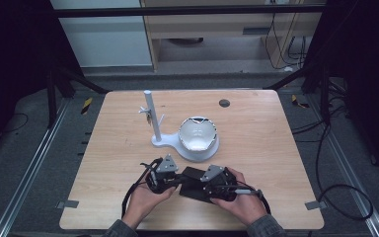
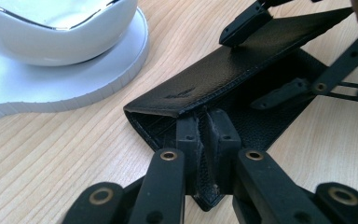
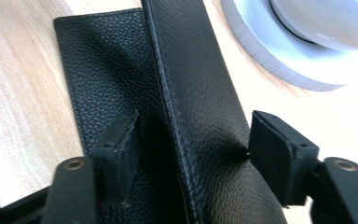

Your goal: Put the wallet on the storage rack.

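The left gripper (image 2: pixel 204 135) has its jaws pinched narrow on one edge of the black leather wallet (image 2: pixel 223 74), whose long axis runs away toward two o'clock in the left gripper view. At the far end the right gripper (image 3: pixel 189 149) straddles the raised flap: one pad dents the leather at three o'clock, the other stands just apart at nine. In the high view both hands (image 1: pixel 145 200) meet near six o'clock on the table (image 1: pixel 256 123), wallet between them, the white bowl (image 1: pixel 197 133) at twelve.

We note even overhead light on the table (image 1: pixel 256 123), dark surroundings, glare on the white bowl (image 2: pixel 51 28), soft close-up blur.
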Tool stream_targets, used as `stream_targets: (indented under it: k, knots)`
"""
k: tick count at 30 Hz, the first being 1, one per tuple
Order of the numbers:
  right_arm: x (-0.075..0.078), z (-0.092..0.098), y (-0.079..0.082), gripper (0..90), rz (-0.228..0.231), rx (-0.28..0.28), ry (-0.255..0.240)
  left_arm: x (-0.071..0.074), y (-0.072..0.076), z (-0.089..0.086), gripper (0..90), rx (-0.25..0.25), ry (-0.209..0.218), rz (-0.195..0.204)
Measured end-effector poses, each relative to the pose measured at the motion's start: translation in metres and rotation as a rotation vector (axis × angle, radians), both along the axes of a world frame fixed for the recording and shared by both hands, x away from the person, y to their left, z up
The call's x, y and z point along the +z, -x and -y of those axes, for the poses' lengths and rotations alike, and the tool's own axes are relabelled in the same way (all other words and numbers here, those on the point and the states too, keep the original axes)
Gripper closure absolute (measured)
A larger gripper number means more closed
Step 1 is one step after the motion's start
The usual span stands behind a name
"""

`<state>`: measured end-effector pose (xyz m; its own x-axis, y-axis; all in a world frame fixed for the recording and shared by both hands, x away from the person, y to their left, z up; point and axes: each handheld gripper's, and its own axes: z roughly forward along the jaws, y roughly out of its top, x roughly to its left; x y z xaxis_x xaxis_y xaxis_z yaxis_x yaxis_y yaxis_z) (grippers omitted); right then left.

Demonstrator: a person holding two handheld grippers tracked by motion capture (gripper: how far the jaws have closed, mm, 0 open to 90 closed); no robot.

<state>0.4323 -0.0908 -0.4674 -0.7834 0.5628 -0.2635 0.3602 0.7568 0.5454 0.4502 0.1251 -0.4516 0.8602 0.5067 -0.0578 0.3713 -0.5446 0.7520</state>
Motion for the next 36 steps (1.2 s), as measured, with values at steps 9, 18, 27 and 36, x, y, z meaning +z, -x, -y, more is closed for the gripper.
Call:
stream_targets:
  k: [9,18,27,36]
  knots:
    - [0.006,0.005,0.001,78.6,0.108,-0.001,0.041,0.012,0.005,-0.004,52.6,0.055,0.03,0.025]
    - [0.018,0.026,0.008,83.1,0.152,0.009,-0.024,0.013,-0.005,-0.011,16.0,0.037,0.018,0.038]
    - [0.034,0.052,0.012,83.2,0.203,-0.011,-0.177,0.022,-0.012,-0.002,12.0,0.011,-0.007,0.036]
    - [0.039,0.062,0.013,83.3,0.227,-0.017,-0.267,0.029,-0.017,0.004,10.4,-0.033,-0.022,0.045]
